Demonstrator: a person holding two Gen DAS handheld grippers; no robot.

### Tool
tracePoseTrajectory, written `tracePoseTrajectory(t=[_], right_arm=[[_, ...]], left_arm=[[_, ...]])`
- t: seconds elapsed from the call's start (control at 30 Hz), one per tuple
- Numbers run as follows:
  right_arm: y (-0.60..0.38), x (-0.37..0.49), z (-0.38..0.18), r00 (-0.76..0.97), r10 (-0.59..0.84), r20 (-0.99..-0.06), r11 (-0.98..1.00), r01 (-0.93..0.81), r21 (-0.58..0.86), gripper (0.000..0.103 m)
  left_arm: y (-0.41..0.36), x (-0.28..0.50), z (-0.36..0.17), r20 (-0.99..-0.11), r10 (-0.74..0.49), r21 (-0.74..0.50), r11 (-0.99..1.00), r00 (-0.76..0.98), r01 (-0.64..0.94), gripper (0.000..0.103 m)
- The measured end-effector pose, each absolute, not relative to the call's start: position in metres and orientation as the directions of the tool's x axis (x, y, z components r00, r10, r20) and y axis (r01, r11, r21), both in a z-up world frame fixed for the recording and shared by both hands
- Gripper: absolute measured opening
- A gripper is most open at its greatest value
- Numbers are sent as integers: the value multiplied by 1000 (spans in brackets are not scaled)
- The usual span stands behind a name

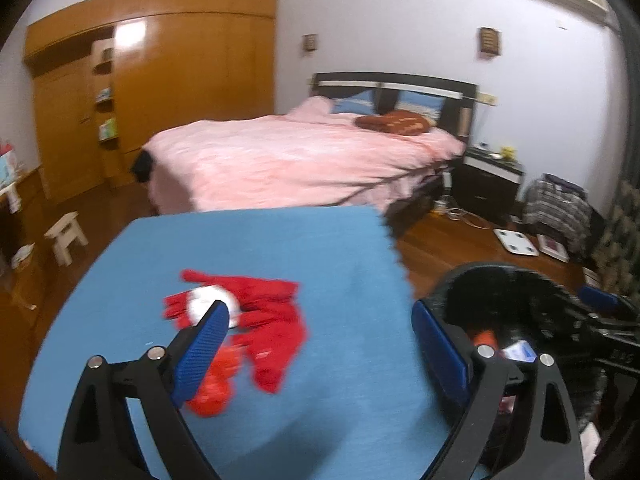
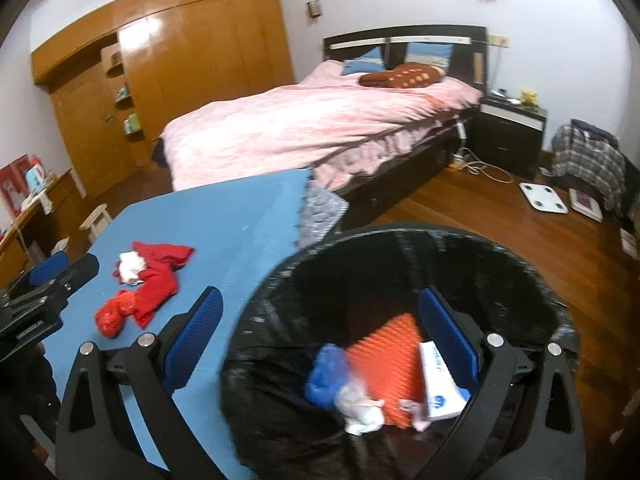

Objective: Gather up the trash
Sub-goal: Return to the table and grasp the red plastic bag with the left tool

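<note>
The left tongs (image 1: 316, 344) are hanging wide open over the blue desk (image 1: 248, 240), with nothing between their blue pads. Just beyond the left pad, a heap of red cloth (image 1: 276, 320) is lying on the desk with a white crumpled wad (image 1: 208, 300) on its far left part and a red crumpled bag (image 1: 212, 396) at its near edge. The picture is blurred, so finer detail of the heap cannot be told.

The right tongs (image 2: 324, 332) are also standing wide open and empty, reaching over the rim of a black bin (image 2: 400, 240) lined with a black bag, which is sitting just right of the desk. Inside the bin, an orange ribbed sheet (image 2: 388, 348), a blue crumpled piece (image 2: 324, 376), a white wad of paper (image 2: 360, 408) and a white box with blue print (image 2: 440, 384) are lying together. The right pad is sitting inside the bin's mouth; the left pad is hanging over the desk's right edge.

Far behind the desk, a bed with a pink cover (image 2: 304, 128) is standing against the wall, with a dark nightstand (image 2: 512, 132) to its right and a white scale (image 2: 542, 198) on the wooden floor.
</note>
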State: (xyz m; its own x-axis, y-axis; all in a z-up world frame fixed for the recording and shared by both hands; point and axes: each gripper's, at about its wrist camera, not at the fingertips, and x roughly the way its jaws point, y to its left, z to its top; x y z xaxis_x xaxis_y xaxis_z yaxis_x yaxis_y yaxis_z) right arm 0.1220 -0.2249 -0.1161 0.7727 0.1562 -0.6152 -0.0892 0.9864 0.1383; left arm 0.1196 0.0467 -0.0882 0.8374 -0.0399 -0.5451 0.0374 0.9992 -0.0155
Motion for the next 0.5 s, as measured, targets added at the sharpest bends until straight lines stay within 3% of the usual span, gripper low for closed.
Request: tracePoseTrajectory(t=[0.27, 0.5], right_arm=[[-166, 136, -122, 747, 241, -619, 970, -197, 140, 96], [-133, 147, -129, 729, 280, -624, 958, -250, 137, 96]], left_arm=[[109, 118, -109, -580, 91, -8, 993, 809, -117, 90], [125, 125, -132, -621, 116, 21, 991, 775, -132, 86]])
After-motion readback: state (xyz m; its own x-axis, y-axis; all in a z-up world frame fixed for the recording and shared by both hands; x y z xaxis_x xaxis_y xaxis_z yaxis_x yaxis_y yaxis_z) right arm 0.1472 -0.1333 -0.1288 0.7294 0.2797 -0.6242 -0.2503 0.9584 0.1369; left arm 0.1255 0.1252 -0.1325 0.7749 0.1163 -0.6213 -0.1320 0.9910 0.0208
